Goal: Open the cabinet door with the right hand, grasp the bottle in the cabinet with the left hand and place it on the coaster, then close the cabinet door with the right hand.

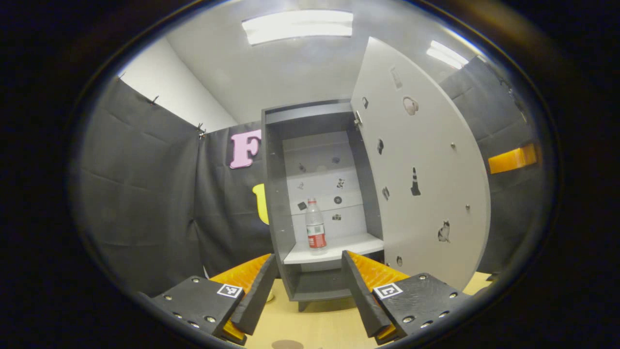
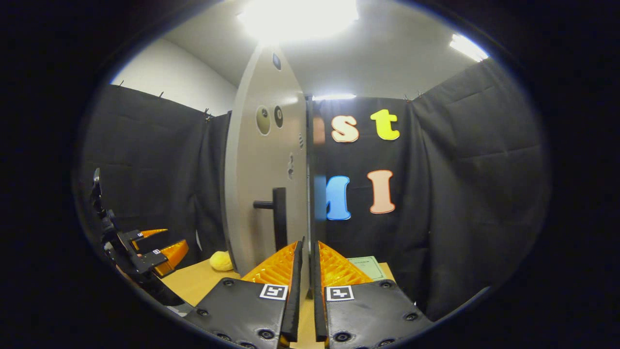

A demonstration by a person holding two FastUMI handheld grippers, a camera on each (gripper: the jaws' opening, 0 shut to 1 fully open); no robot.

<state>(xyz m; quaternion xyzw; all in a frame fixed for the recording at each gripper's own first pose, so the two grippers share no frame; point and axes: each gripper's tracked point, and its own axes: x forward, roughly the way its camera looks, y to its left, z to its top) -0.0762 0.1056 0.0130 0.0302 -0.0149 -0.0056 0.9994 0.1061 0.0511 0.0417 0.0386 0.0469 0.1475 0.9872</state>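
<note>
The grey cabinet [image 1: 278, 203] stands open, its door [image 1: 421, 169] swung out to the right. Inside, a clear plastic bottle [image 1: 316, 225] with a red label and red cap stands upright on the white shelf [image 1: 339, 247]. My left gripper [image 1: 310, 286] is open, short of the cabinet, with the bottle framed between and beyond its fingers. A brown round coaster [image 1: 287, 344] lies on the table just below it. In the right gripper view the door [image 2: 264, 194] is seen nearly edge-on, and my right gripper [image 2: 306, 252] is shut on its free edge, beside the dark handle [image 2: 278, 213].
The wooden table [image 1: 315, 320] carries the cabinet. A yellow soft object [image 2: 222, 261] and a green sheet [image 2: 366, 265] lie on it near the door. My left gripper [image 2: 167, 244] and the hand holding it show at the far left of the right gripper view.
</note>
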